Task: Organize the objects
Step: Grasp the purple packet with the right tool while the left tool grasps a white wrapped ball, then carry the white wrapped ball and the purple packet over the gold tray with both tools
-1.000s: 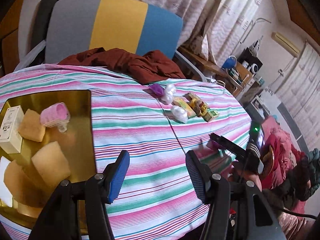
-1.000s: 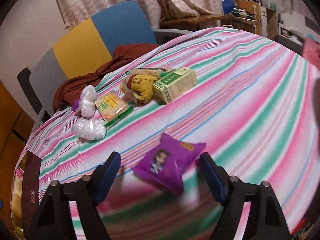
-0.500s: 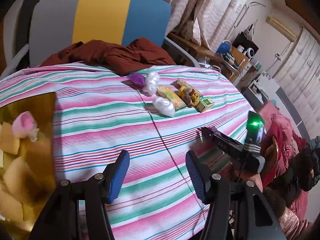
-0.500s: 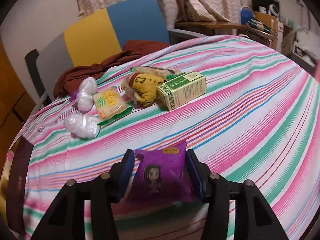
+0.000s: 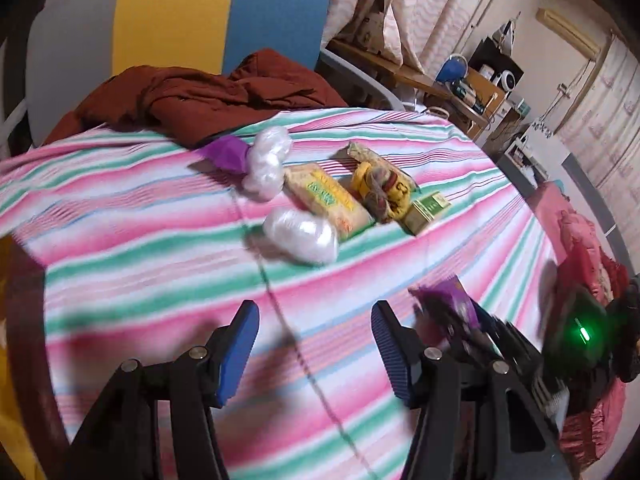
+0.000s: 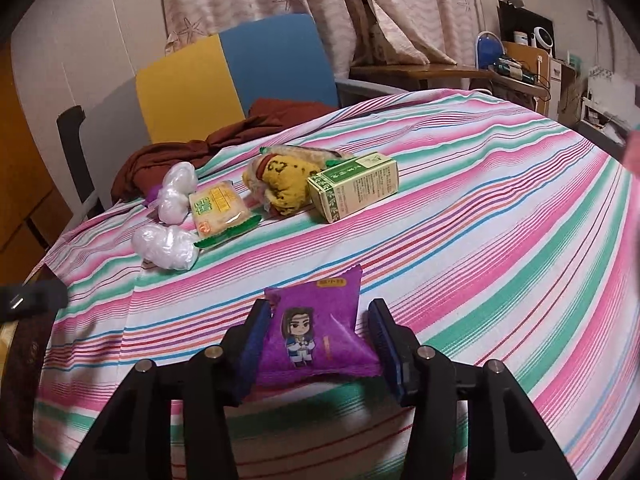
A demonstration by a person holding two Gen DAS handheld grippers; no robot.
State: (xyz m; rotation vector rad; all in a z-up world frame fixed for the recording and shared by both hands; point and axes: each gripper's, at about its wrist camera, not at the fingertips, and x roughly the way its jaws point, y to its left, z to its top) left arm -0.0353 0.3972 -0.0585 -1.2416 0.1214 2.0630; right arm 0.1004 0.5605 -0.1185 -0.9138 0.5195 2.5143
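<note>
My right gripper (image 6: 318, 340) is shut on a purple snack packet (image 6: 316, 332) with a cartoon figure, held just above the striped tablecloth (image 6: 500, 240). The packet shows blurred in the left wrist view (image 5: 452, 300) at the right. My left gripper (image 5: 314, 344) is open and empty over the cloth. Beyond lie a green box (image 6: 356, 188), a yellow patterned pouch (image 6: 284, 180), a yellow cracker pack (image 6: 218, 210) and two white plastic bundles (image 6: 166, 246).
A chair with grey, yellow and blue back (image 5: 176, 12) holds a dark red cloth (image 5: 208, 92) at the table's far edge. A desk with clutter (image 6: 516, 68) stands at the back right. A dark tray edge (image 6: 28, 340) shows at the left.
My right gripper closed on the purple packet and lifted it slightly. My left gripper swung right, away from the gold tray, which has left its view.
</note>
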